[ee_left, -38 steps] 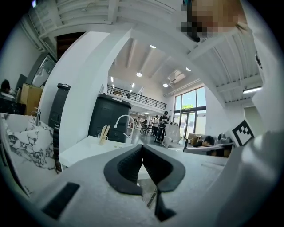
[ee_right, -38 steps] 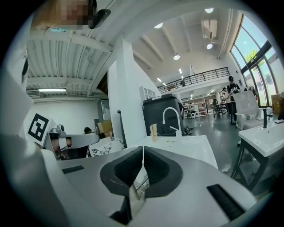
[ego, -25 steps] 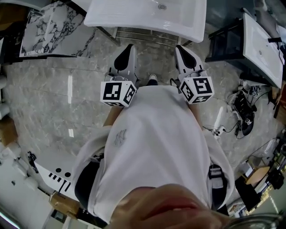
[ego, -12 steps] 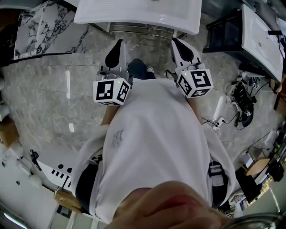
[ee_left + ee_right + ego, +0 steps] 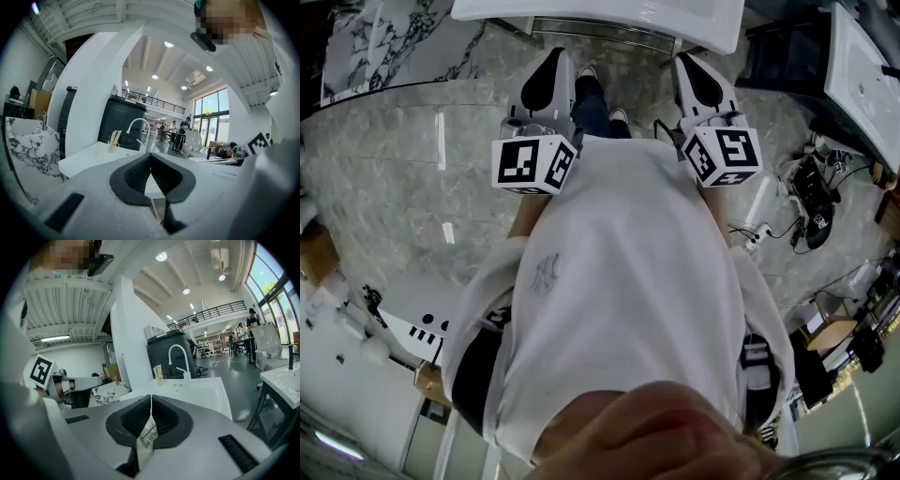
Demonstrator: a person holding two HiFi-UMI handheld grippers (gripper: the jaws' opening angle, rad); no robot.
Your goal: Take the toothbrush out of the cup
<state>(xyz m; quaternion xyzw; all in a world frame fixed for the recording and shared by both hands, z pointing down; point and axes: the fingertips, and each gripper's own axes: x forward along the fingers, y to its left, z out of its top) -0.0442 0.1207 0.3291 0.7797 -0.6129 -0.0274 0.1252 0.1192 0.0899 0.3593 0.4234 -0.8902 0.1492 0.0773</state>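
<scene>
Head view: left gripper (image 5: 560, 56) and right gripper (image 5: 687, 64) point toward the sink (image 5: 694, 11).

Left gripper view: jaws together (nothing between). The toothbrush (image 5: 116, 137) stands in the cup (image 5: 112, 146) on the sink, left of the faucet (image 5: 138, 119).

Right gripper view: jaws together, empty.

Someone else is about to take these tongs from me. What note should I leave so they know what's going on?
Left tongs: shut, empty.
Right tongs: shut, empty.
Cup: on the white sink, left of the faucet, toothbrush inside, well ahead of both tongs.
Done: nothing yet.
Left: reach the sink, grip the toothbrush, lift it out of the cup.
</scene>
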